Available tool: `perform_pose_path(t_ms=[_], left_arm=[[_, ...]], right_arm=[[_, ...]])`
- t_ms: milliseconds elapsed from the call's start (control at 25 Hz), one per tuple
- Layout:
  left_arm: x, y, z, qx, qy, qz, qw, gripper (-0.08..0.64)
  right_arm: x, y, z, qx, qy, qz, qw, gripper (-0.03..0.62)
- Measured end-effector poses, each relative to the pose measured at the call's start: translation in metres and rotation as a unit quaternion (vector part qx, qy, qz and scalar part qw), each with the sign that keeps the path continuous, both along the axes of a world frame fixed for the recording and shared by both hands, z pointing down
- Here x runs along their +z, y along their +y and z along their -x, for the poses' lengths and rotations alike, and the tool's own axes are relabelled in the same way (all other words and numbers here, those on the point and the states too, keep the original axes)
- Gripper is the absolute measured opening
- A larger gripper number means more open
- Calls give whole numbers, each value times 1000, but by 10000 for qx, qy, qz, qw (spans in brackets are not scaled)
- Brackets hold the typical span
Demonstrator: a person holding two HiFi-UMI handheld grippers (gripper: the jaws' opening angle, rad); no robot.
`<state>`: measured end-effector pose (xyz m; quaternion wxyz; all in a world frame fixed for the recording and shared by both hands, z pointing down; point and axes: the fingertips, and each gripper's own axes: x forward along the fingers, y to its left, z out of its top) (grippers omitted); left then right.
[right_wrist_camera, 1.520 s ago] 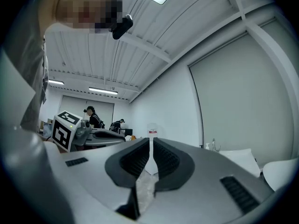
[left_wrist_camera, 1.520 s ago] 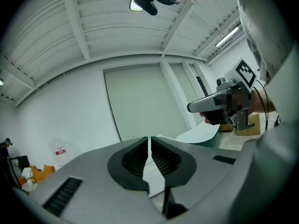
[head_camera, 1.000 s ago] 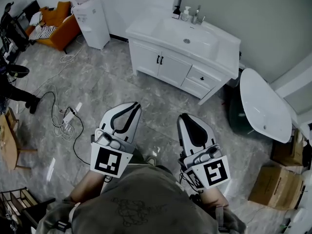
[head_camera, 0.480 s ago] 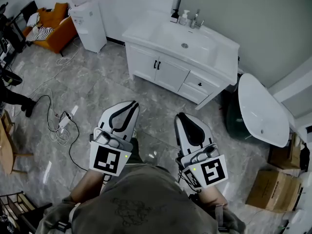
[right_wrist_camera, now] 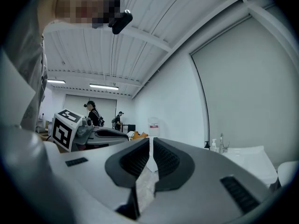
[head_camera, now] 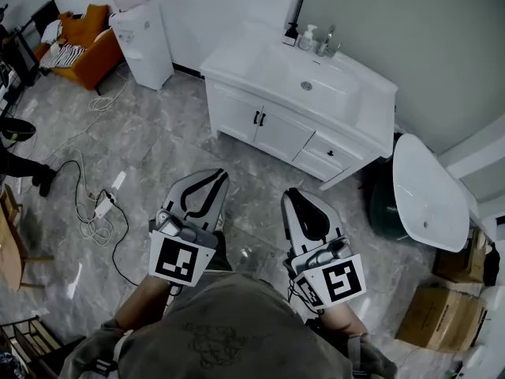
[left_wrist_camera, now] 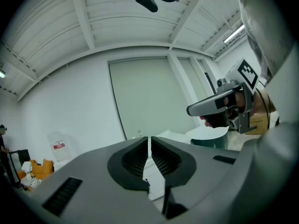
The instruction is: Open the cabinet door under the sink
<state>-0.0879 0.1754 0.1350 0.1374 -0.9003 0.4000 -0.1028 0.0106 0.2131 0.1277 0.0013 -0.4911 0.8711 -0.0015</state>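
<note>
Sink cabinet nearer across marbled floor

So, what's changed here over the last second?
Hardly anything. The sink cabinet sits slightly lower in the head view, so the person has probably edged nearer. The left gripper and right gripper stay low in front, jaws together, empty. The cabinet doors are still shut, untouched.
</note>
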Motion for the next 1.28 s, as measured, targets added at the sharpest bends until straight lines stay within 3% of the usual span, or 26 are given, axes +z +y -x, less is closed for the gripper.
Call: perform_pose_path(t_ms=[480, 880, 1280], left_arm=[[10, -125, 11, 242, -24, 356, 9991, 32], [17, -236, 13, 681, -107, 456, 9966, 32], [52, -313, 8, 949, -102, 803, 9922, 32]], right_arm=[[11, -129, 11, 301, 79, 336, 9990, 41], [23, -237, 20, 637, 301, 576, 9959, 41], [57, -304, 29, 780, 440, 811, 9927, 42]])
